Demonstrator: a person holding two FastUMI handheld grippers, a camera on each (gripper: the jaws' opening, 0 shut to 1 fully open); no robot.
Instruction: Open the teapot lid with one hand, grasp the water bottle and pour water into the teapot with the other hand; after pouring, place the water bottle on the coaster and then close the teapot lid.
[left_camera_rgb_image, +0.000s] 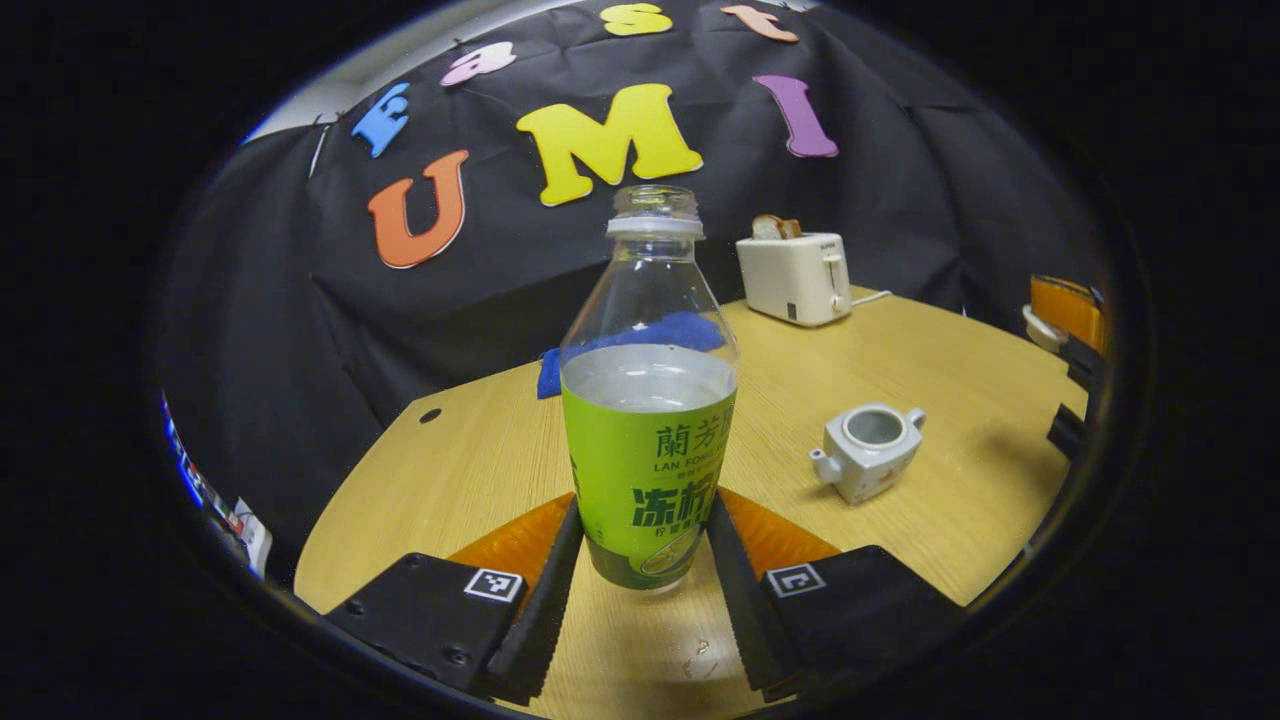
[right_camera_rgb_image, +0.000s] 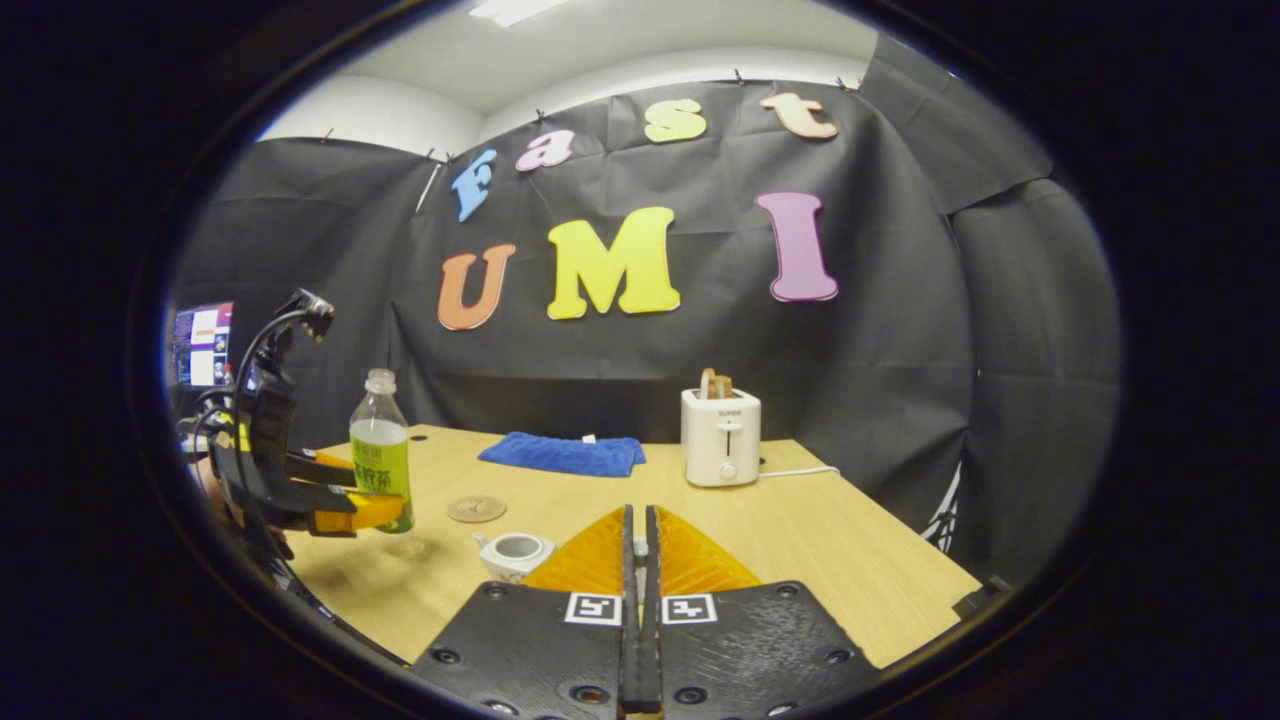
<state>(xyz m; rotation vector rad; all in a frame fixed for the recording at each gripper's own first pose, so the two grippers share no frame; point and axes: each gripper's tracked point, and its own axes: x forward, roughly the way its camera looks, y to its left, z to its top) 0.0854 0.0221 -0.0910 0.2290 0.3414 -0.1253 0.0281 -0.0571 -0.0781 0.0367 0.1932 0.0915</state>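
Two grippers busy: left gripper (left_camera_rgb_image: 645, 560) clamped bottle (left_camera_rgb_image: 648, 400) low on label, lifted off table (left_camera_rgb_image: 960, 400). Right gripper (right_camera_rgb_image: 640, 560) clenched, lid likely pinched, unclear. Open teapot (left_camera_rgb_image: 868, 450) right of bottle. Pour step; next: carry over, tilt.

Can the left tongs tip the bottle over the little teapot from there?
Probably yes. The left tongs hold the bottle, its cap is off, the teapot sits open with no lid, and bare table lies between them.
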